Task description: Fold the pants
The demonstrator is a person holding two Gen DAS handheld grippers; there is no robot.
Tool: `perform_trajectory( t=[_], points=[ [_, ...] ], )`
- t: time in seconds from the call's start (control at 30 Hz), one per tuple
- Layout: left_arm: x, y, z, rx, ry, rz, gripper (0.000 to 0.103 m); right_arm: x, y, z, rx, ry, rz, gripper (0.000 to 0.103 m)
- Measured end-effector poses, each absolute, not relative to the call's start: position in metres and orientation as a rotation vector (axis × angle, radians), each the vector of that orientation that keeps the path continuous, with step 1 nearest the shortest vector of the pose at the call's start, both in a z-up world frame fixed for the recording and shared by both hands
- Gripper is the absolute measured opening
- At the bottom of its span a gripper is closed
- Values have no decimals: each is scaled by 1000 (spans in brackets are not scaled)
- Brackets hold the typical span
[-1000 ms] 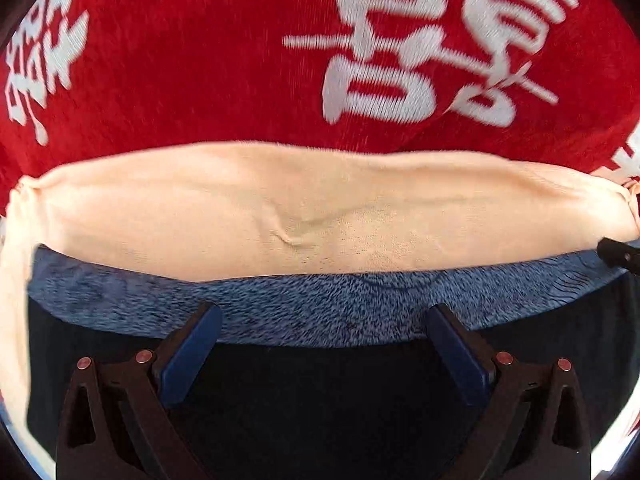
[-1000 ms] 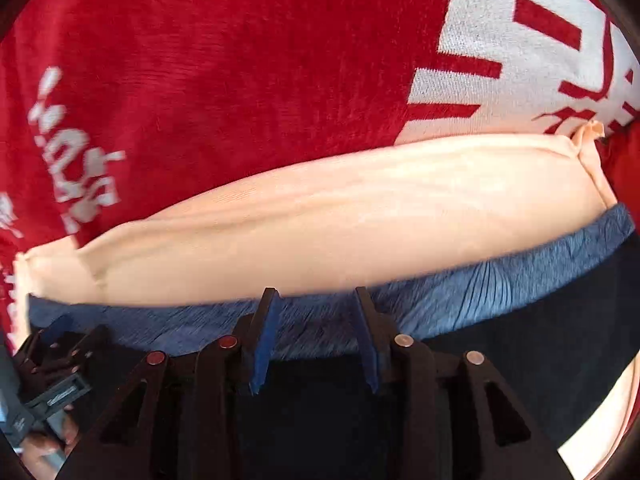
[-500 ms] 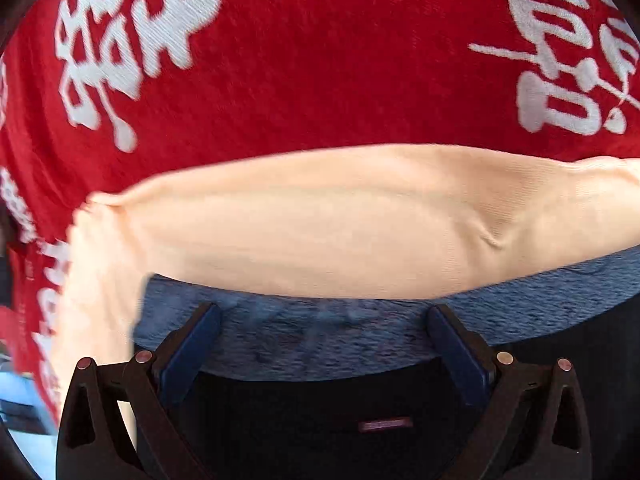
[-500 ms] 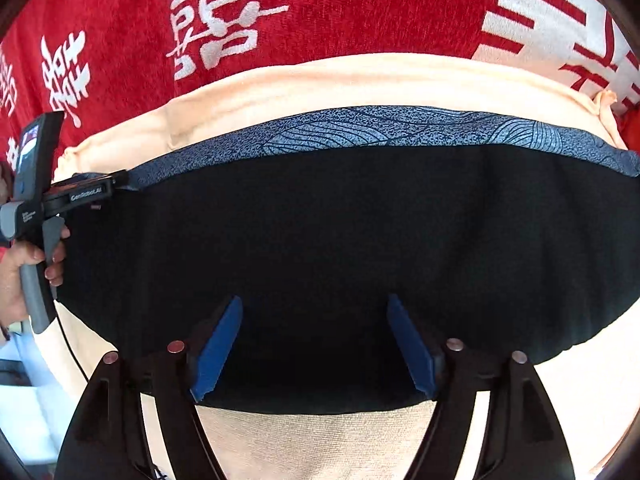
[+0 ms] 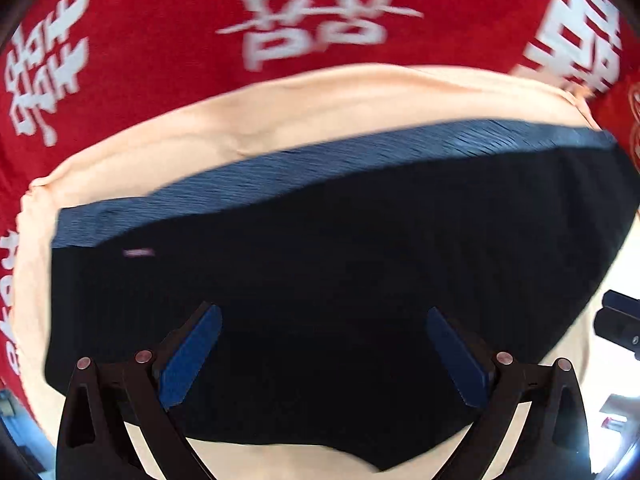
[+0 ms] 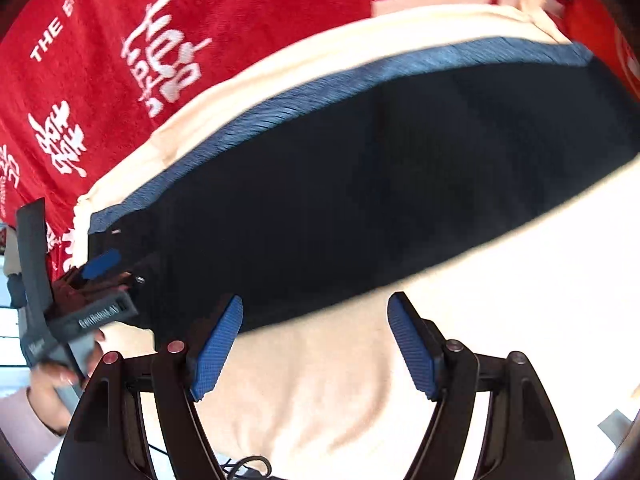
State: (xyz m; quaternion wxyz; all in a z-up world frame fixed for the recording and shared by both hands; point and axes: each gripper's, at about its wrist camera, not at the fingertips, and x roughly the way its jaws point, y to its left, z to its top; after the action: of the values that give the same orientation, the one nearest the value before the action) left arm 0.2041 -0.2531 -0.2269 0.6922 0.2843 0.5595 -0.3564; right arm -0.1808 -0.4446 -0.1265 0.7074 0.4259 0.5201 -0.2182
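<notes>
The black pants (image 5: pixel 320 272) with a blue patterned waistband (image 5: pixel 320 164) lie folded into a wide band on a cream cloth (image 5: pixel 280 112). They also show in the right wrist view (image 6: pixel 360 200). My left gripper (image 5: pixel 324 352) is open and empty, hovering over the near part of the pants. My right gripper (image 6: pixel 316 340) is open and empty at the pants' near edge, over the cream cloth (image 6: pixel 360 380). In the right wrist view the left gripper (image 6: pixel 100 272) shows at the pants' left end.
A red cloth with white characters (image 5: pixel 140 40) covers the surface behind the cream cloth and also shows in the right wrist view (image 6: pixel 140 40). The right gripper's tip (image 5: pixel 620 320) shows at the right edge of the left wrist view. A hand (image 6: pixel 52 380) holds the left gripper.
Both grippers have pulled back from the waistband, so more of the black pants shows. The right gripper, narrow at the waistband a second ago, has opened wide. The pants now lie flat.
</notes>
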Motion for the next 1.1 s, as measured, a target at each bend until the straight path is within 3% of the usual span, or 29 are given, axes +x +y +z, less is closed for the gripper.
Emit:
perform_trajectory(
  t=[0.07, 0.17, 0.23, 0.3, 0.37, 0.5, 0.83, 1.1],
  points=[
    [181, -263, -237, 657, 1261, -802, 103, -201, -458, -127, 1002, 1128, -506, 74],
    [169, -255, -242, 609, 1242, -753, 103, -217, -484, -137, 1140, 1058, -530, 50],
    [170, -250, -243, 588, 1262, -757, 103, -225, -502, -148, 1235, 1010, -554, 43],
    [170, -244, -244, 583, 1276, -759, 103, -229, -514, -156, 1304, 982, -551, 16],
    [162, -239, -247, 611, 1256, -765, 103, -230, -514, -153, 1268, 985, -555, 12],
    [144, -245, -242, 661, 1202, -768, 103, -242, -509, -159, 1236, 1032, -593, 12],
    [135, -249, -241, 659, 1201, -740, 103, -236, -531, -110, 1006, 1015, -607, 25],
    [119, -260, -239, 668, 1201, -690, 103, -180, -576, -142, 884, 1085, -490, 26]
  ],
)
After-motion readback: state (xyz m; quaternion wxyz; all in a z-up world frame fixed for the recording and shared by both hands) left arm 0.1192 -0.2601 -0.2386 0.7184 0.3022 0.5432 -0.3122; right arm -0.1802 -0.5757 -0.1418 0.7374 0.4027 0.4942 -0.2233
